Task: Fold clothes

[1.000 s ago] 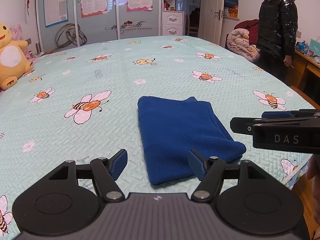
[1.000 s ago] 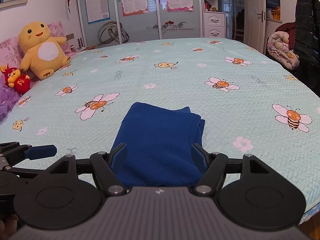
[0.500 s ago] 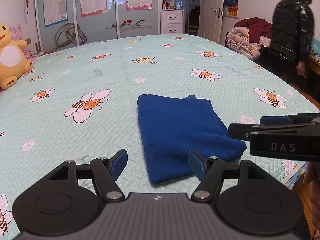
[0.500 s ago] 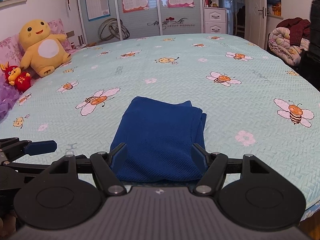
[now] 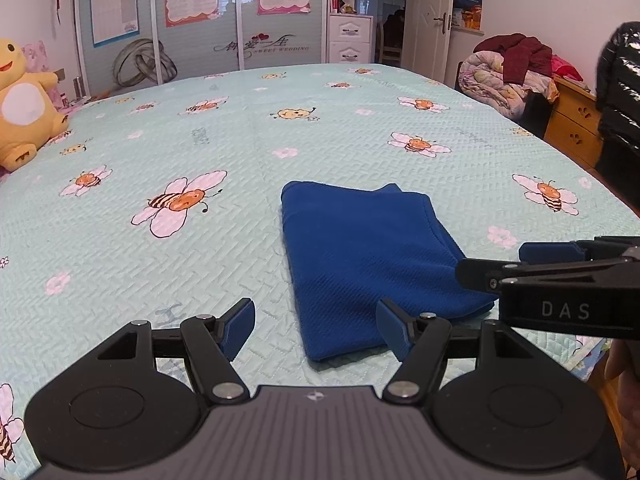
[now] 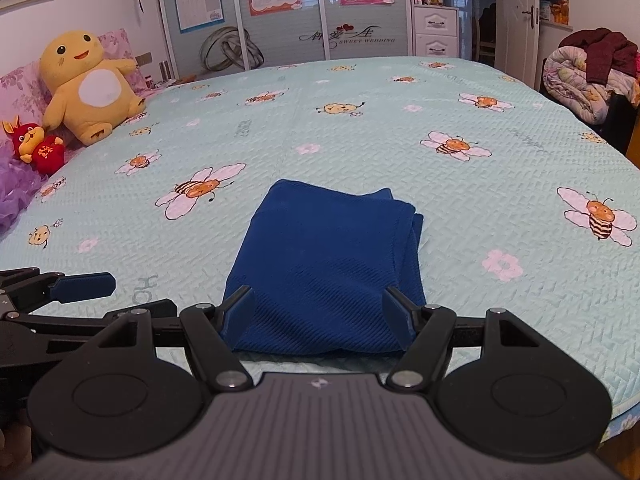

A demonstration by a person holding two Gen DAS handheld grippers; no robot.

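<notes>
Lying flat on the bed (image 5: 120,264) is a blue cloth (image 5: 360,252), folded into a thick, neat stack with its edges lined up. It sits near the close edge of the bed, a bit toward the right side as the left camera sees it. The bed cover is pale green with bees and small pink flowers on it, and one big bee (image 5: 180,202) is just to the left of the cloth. The left gripper (image 5: 316,326) hangs over the bed cover at the near left corner of the cloth. Its blue fingertips (image 5: 240,322) stand wide apart and hold nothing; the right one shows in front of the cloth's near edge, and the left one is over bare cover. The right gripper (image 6: 324,316) hangs over the near end of the cloth. Its jaws are wide open too, with nothing gripped, and the cloth's near end shows between the two tips. From each camera you can see the other gripper poking in from the side, next to the cloth. Farther away, a big yellow plush toy (image 6: 86,86) sits at the left edge of the bed, and a little red plush toy (image 6: 36,148) sits beside it. Behind the bed is a wardrobe (image 6: 280,12) with posters stuck on its doors. A pile of blankets (image 5: 508,76) with a dark red jacket on top lies past the right side of the bed. At the far right a person in a shiny black coat (image 5: 620,112) stands next to a wooden dresser (image 5: 574,128).
</notes>
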